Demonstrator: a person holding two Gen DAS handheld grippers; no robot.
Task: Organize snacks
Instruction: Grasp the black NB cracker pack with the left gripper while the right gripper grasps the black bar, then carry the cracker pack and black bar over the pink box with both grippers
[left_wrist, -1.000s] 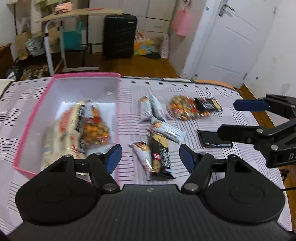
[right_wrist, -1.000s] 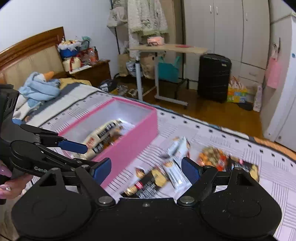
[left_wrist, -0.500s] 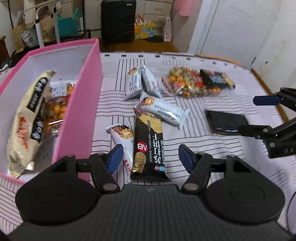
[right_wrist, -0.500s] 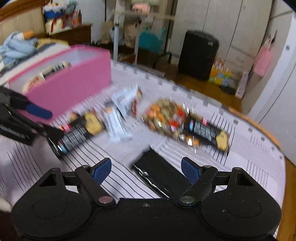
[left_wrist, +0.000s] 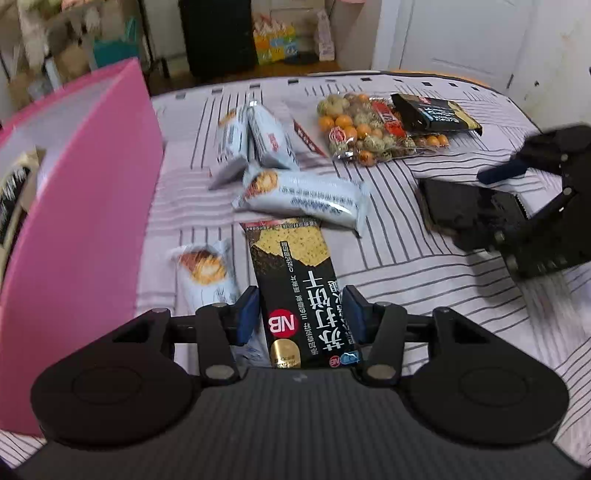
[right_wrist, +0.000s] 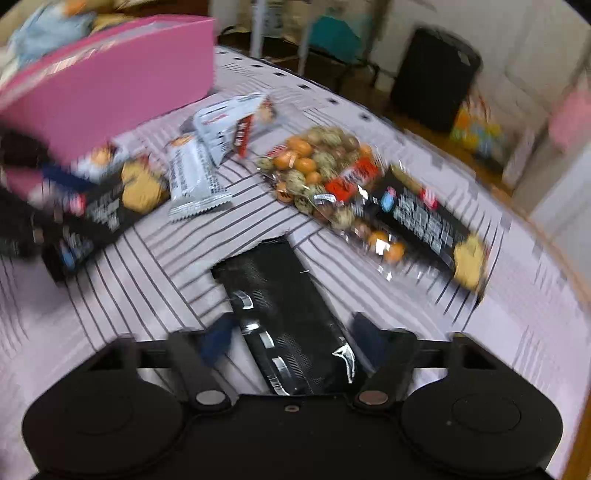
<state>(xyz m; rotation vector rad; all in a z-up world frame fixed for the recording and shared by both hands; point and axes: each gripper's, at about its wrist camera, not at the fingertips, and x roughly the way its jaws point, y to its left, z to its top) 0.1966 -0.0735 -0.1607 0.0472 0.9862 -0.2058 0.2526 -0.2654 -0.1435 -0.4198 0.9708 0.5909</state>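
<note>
Snack packs lie on a striped bed next to a pink box (left_wrist: 85, 206). My left gripper (left_wrist: 301, 314) is open, its blue pads either side of the near end of a black cracker pack (left_wrist: 295, 291), which also shows in the right wrist view (right_wrist: 107, 218). My right gripper (right_wrist: 291, 339) is open, low over a plain black pouch (right_wrist: 284, 314) that lies between its fingers; the pouch also shows in the left wrist view (left_wrist: 461, 206). A clear bag of round orange and green snacks (left_wrist: 365, 129) lies further back with a second black pack (left_wrist: 432, 114) on it.
Several white wrapped bars (left_wrist: 299, 199) lie between the box and the bag of round snacks, one (left_wrist: 207, 273) just left of the black cracker pack. The pink box holds a few packs at its left. A black suitcase (right_wrist: 436, 77) and a door stand beyond the bed.
Both grippers have dropped down and forward toward the bed. The left now straddles the black cracker pack. The right now straddles the black pouch. Both stay open.
</note>
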